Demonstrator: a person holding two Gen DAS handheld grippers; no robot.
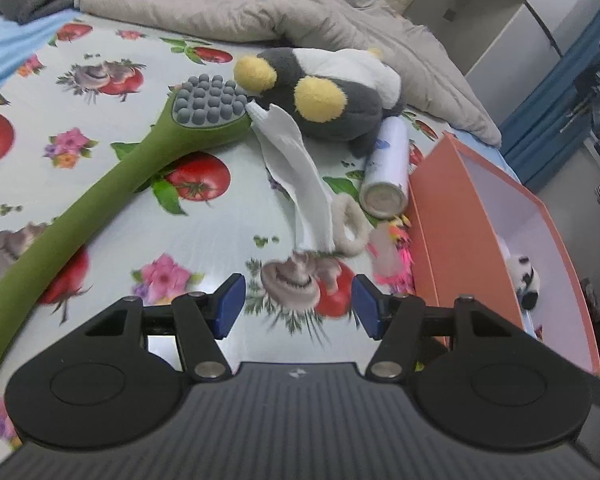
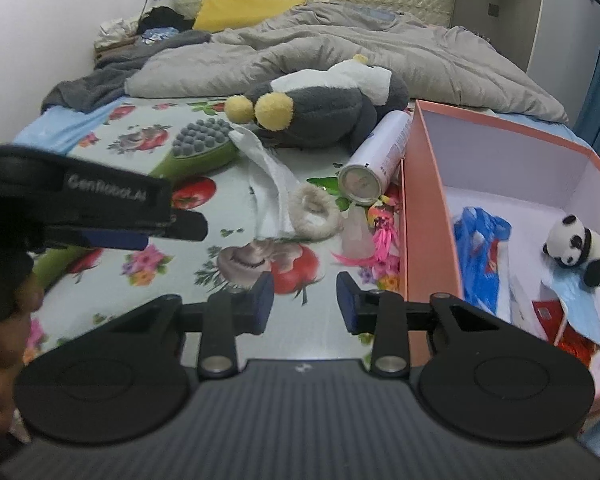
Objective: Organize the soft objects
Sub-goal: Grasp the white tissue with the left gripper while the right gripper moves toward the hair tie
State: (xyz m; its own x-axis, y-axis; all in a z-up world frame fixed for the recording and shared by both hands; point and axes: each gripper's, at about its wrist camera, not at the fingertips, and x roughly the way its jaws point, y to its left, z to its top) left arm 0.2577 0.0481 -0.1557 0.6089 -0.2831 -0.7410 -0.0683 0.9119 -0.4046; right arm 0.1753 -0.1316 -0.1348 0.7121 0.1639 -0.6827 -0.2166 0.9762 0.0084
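White sock [image 1: 296, 168] lying crumpled on the fruit-print sheet [image 1: 100, 200], left of the pink box [image 1: 452, 216], apart from it. Beige scrunchie [image 1: 350, 224] touching the sock's near end on the box side. Pink-fringed item [image 1: 392, 256] between scrunchie and box wall, blurred. White spray can [image 1: 386, 168] on its side just beside the box's left wall. Grey-and-white plush with yellow feet [image 1: 320, 88] beyond the sock, farther from the box front. Green massage brush [image 1: 100, 184] left of the sock, head near its far end. Inside the box: small panda plush [image 2: 576, 248] and blue plastic bag [image 2: 480, 248]. Left gripper [image 1: 298, 304] low over the sheet, short of the sock, jaws wide, nothing between. Right gripper [image 2: 305, 300] beside the box's left wall, jaws at a narrower gap, empty.
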